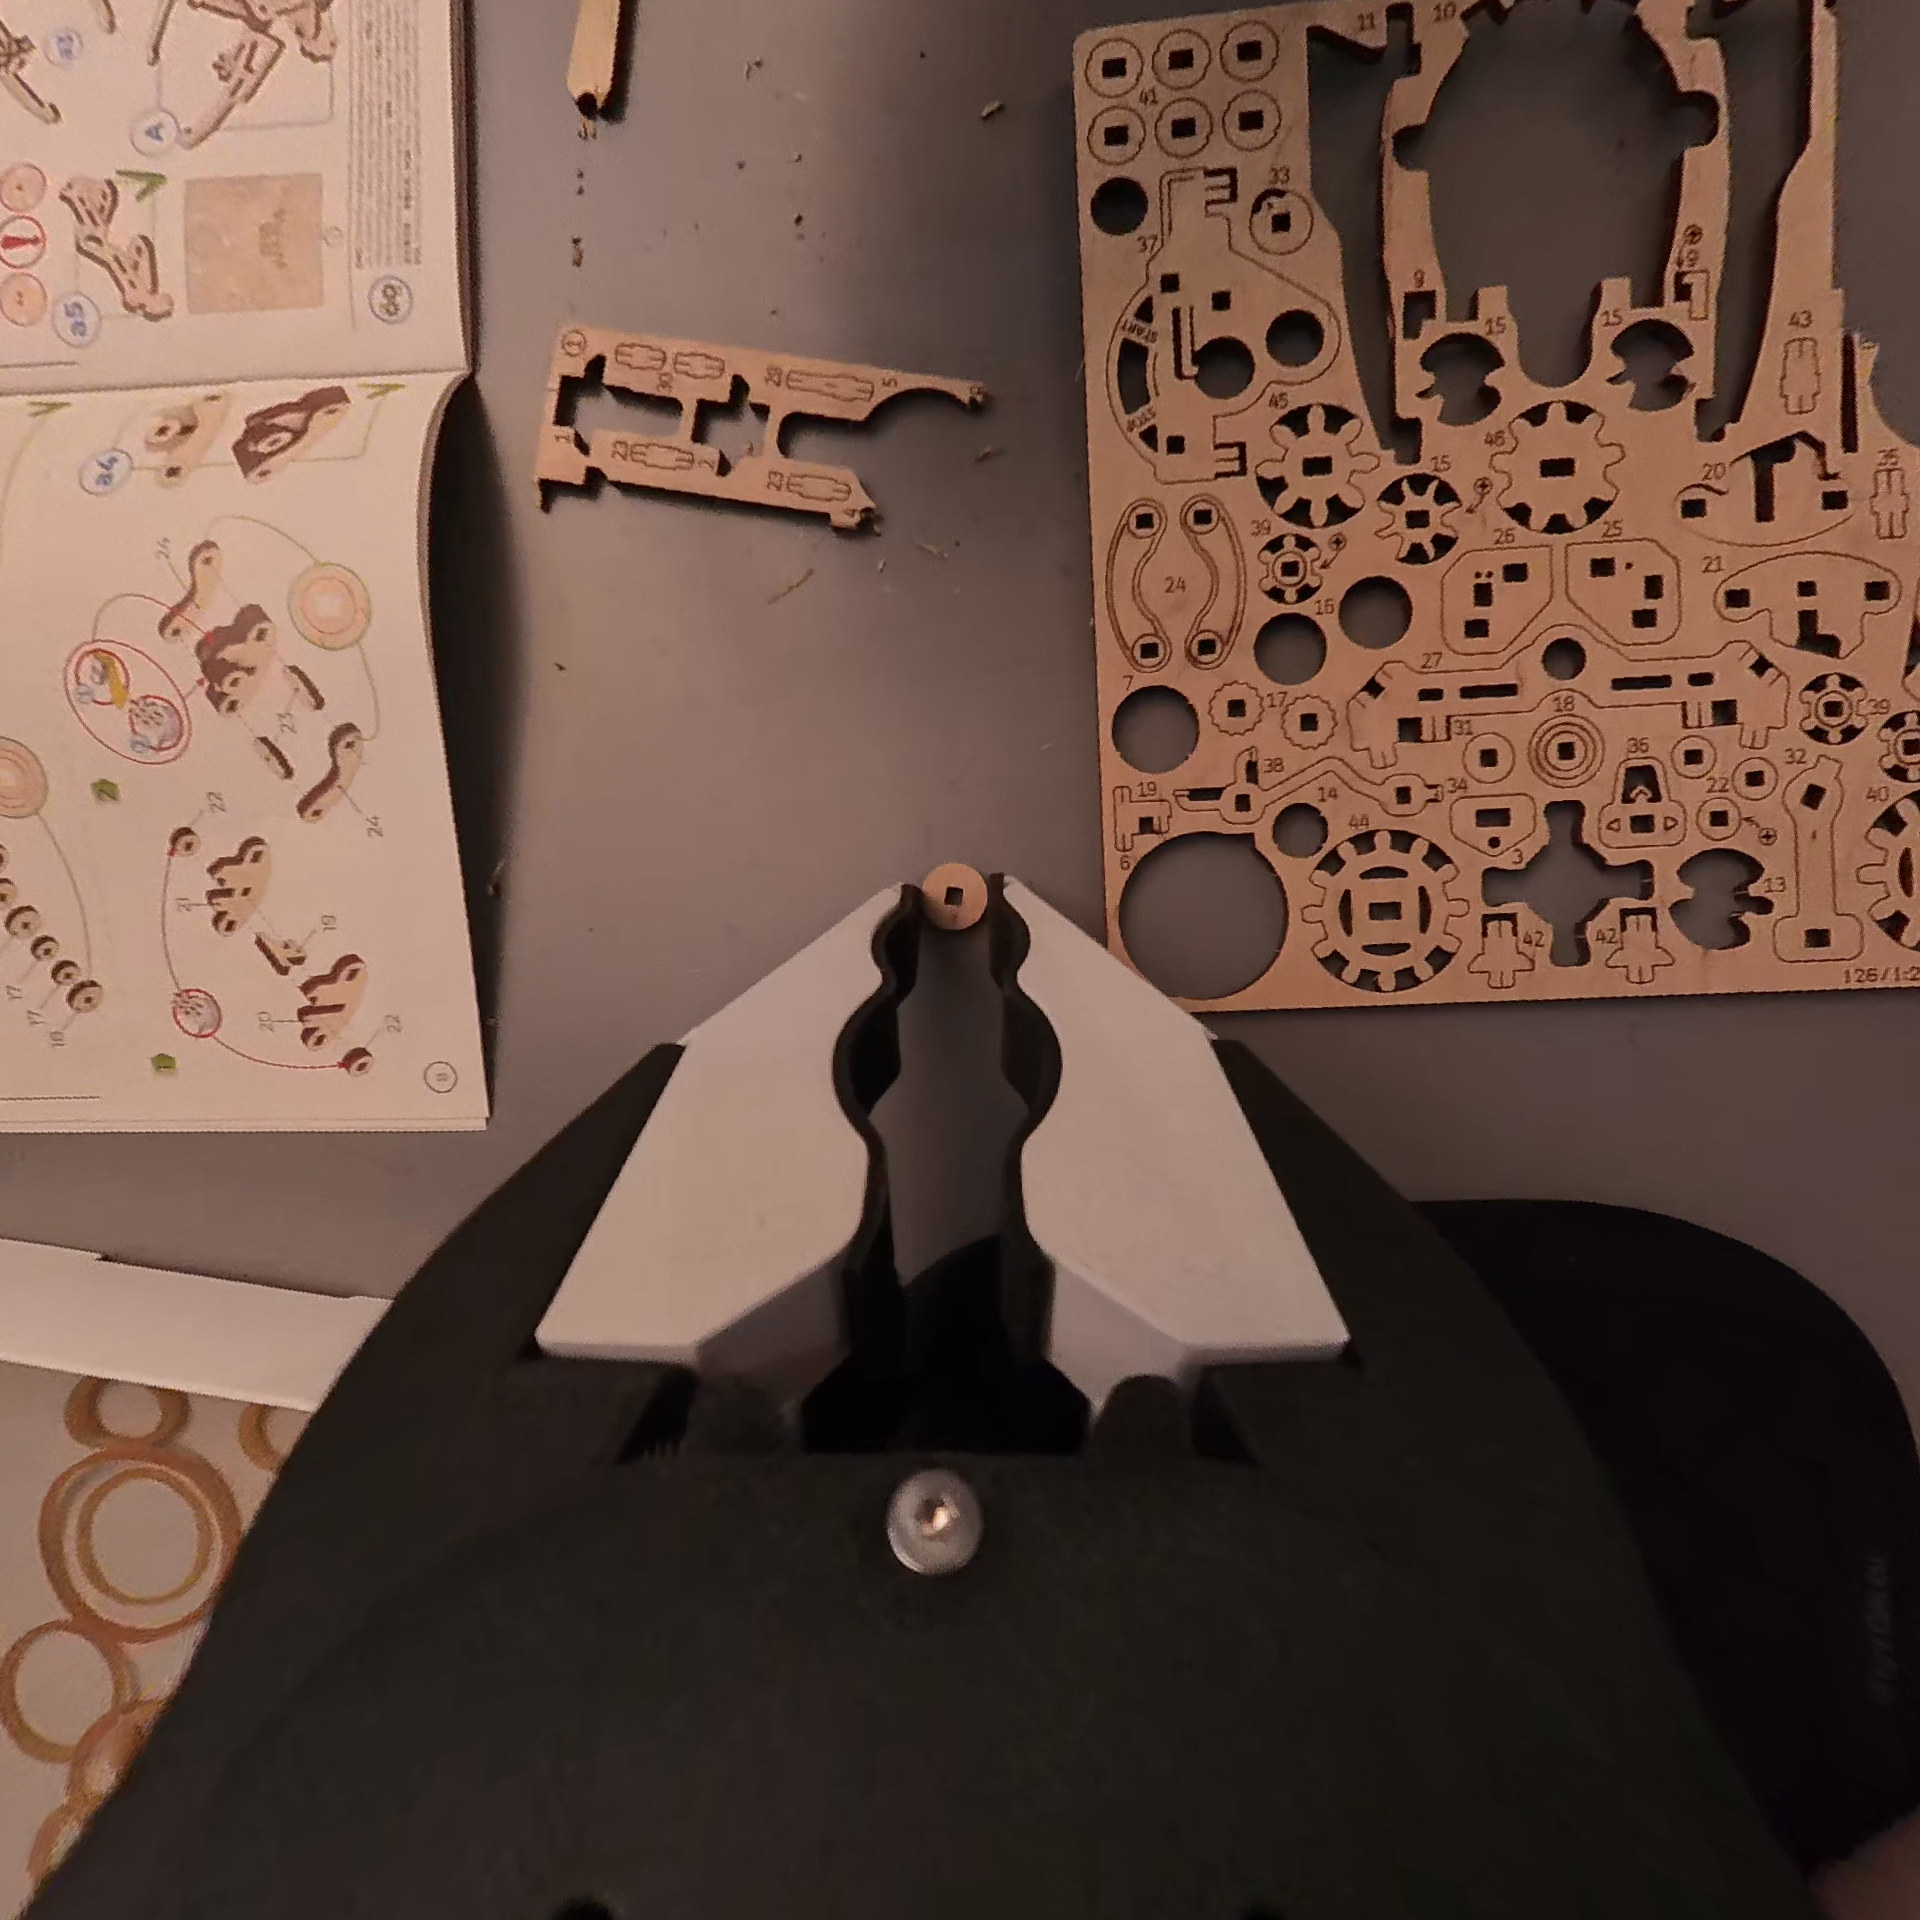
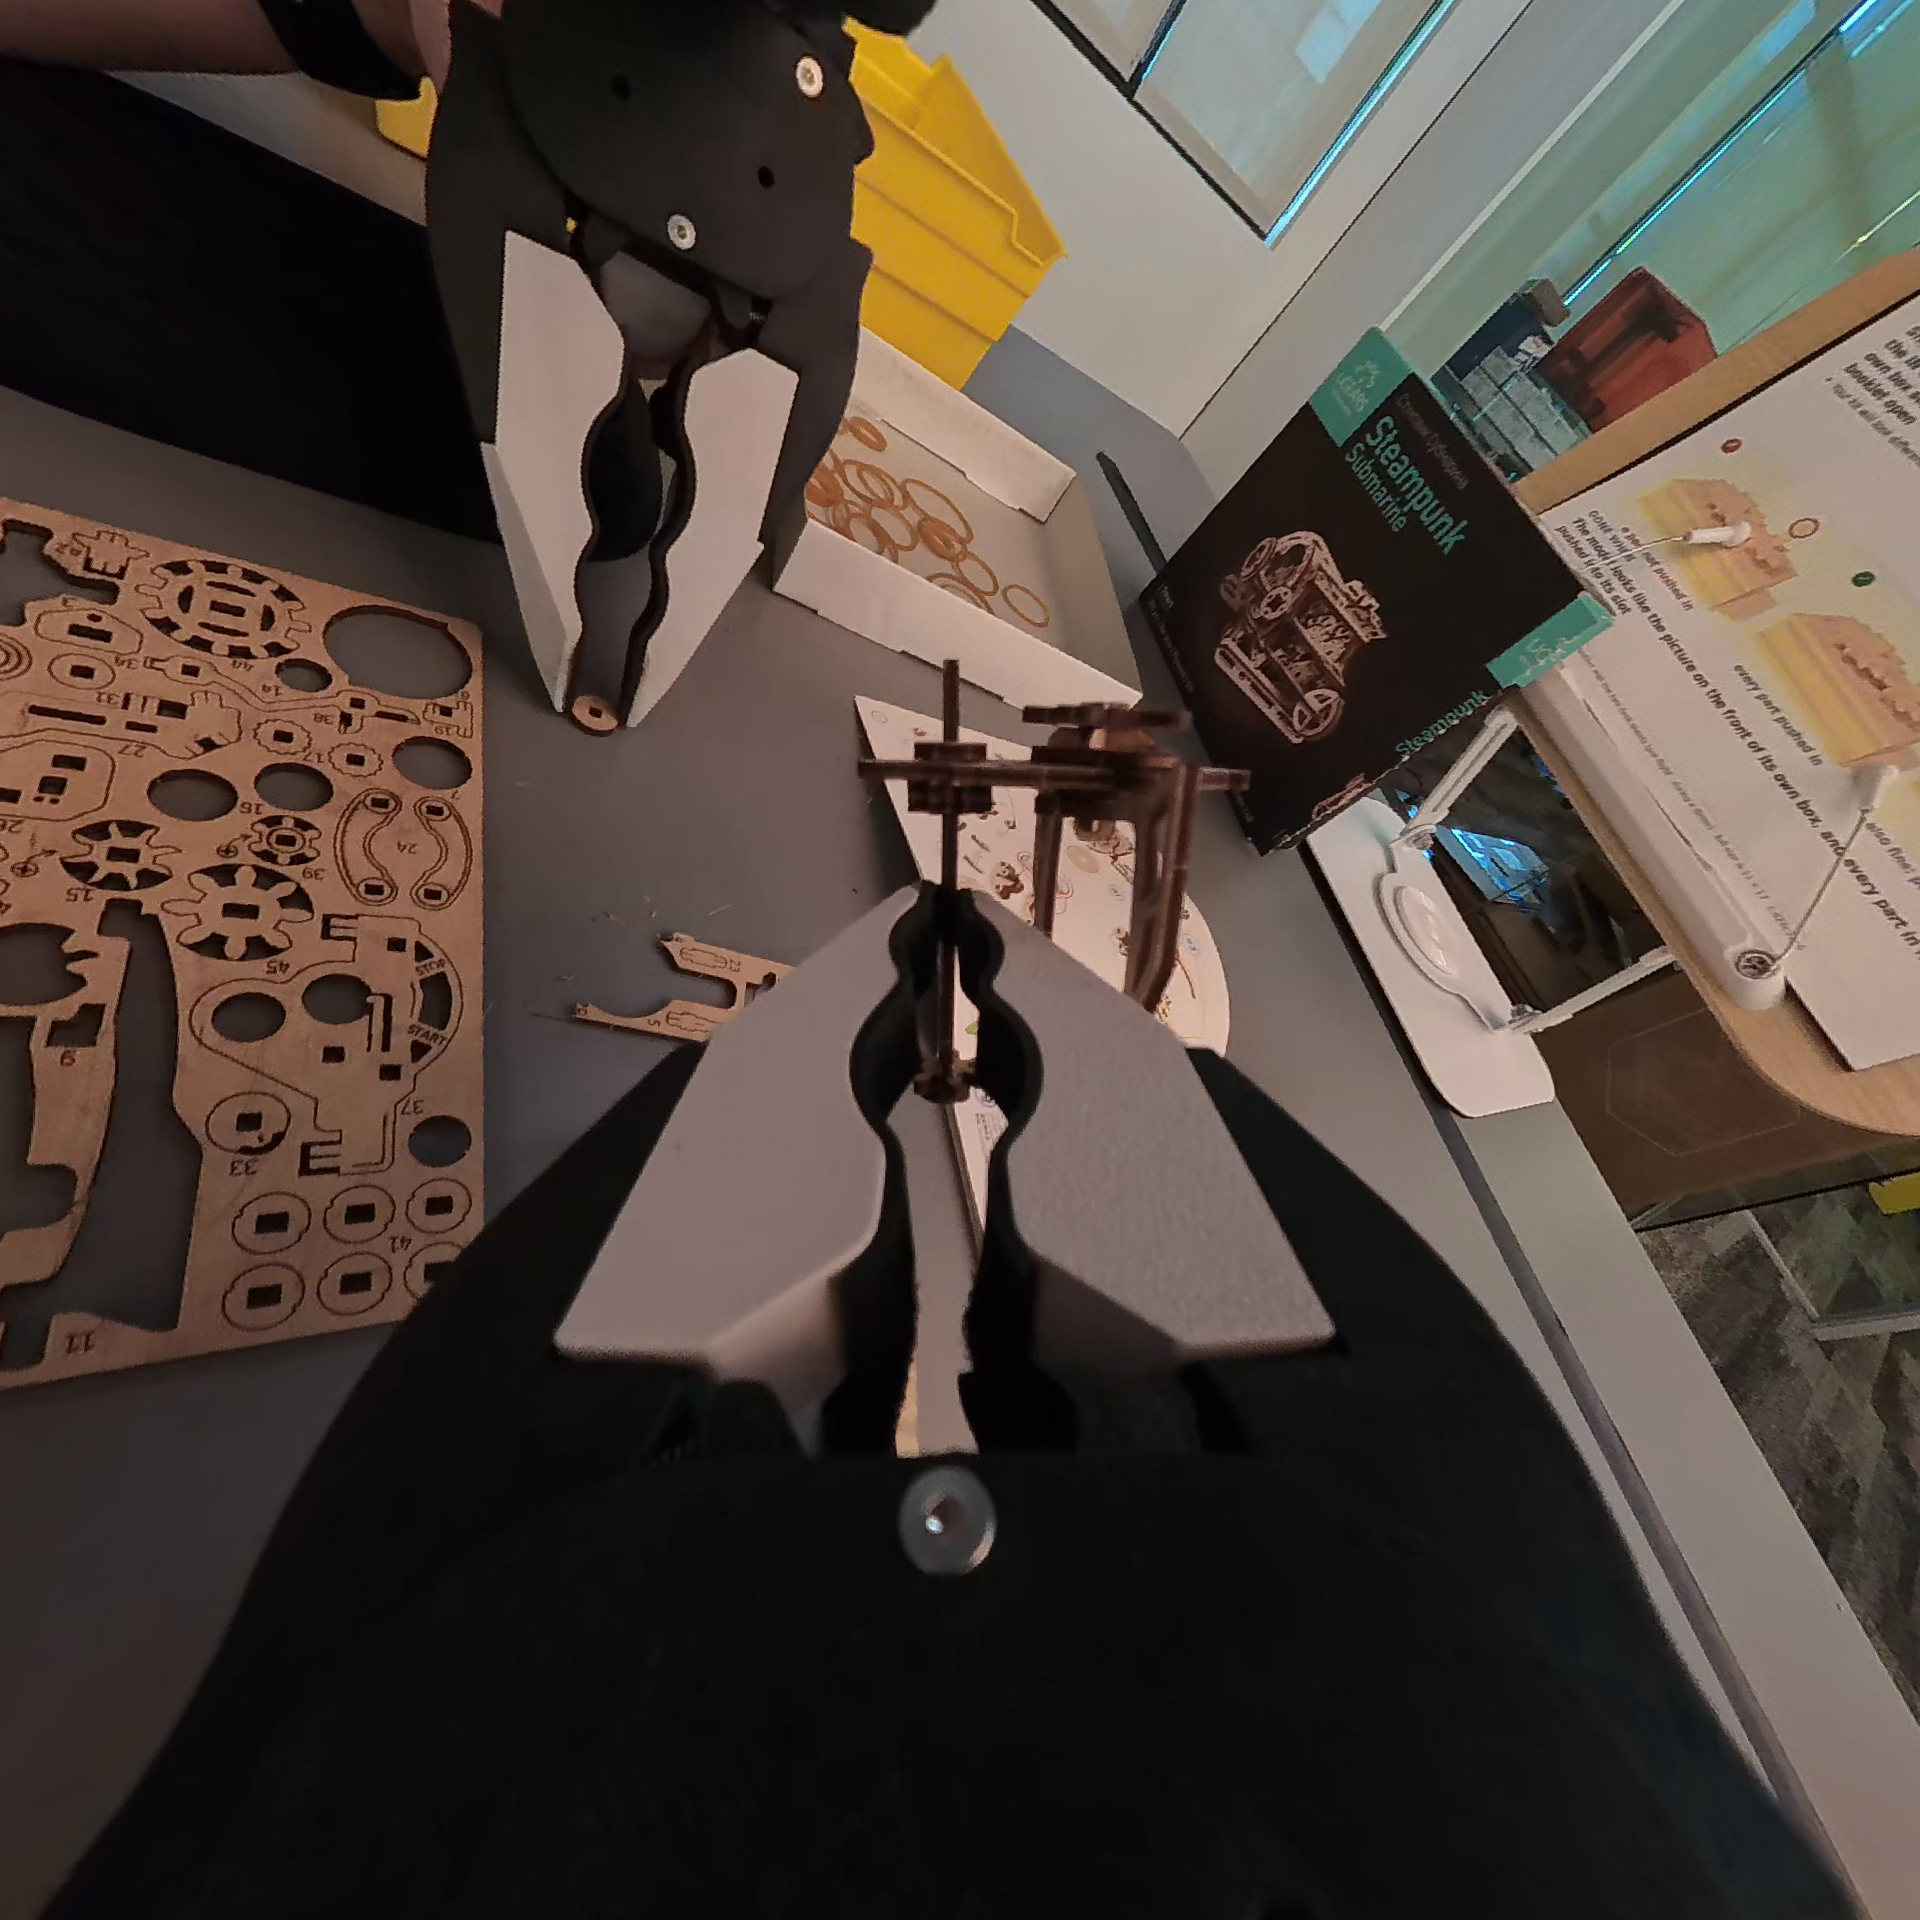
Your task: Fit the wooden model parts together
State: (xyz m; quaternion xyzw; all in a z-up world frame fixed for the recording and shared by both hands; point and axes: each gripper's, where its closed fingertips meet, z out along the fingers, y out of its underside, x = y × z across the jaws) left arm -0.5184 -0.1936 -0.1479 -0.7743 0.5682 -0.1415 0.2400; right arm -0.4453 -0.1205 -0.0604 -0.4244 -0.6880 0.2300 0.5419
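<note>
My left gripper (image 1: pixel 956 896) is shut on a small round wooden disc (image 1: pixel 954 902) with a square hole, pinched at the fingertips just above the grey table. It also shows in the right wrist view (image 2: pixel 597 707), pointing down with the disc (image 2: pixel 594 715) at its tips. My right gripper (image 2: pixel 940 906) is shut on a dark, partly built wooden assembly (image 2: pixel 1101 769), gripping its thin upright axle (image 2: pixel 949 727). The assembly's frame sticks out beyond the fingers, to the right of the left gripper. The large plywood parts sheet (image 1: pixel 1507 582) lies right of my left gripper.
A small sheet offcut (image 1: pixel 727 436) lies ahead of the left gripper. An open instruction booklet (image 1: pixel 229 675) is on the left. A white tray of rings (image 2: pixel 935 520), a yellow bin (image 2: pixel 956 208) and a black kit box (image 2: pixel 1351 603) stand nearby. The table edge (image 2: pixel 1558 1299) runs on the right. The tips of one gripper are about 15 cm away from the tips of the other.
</note>
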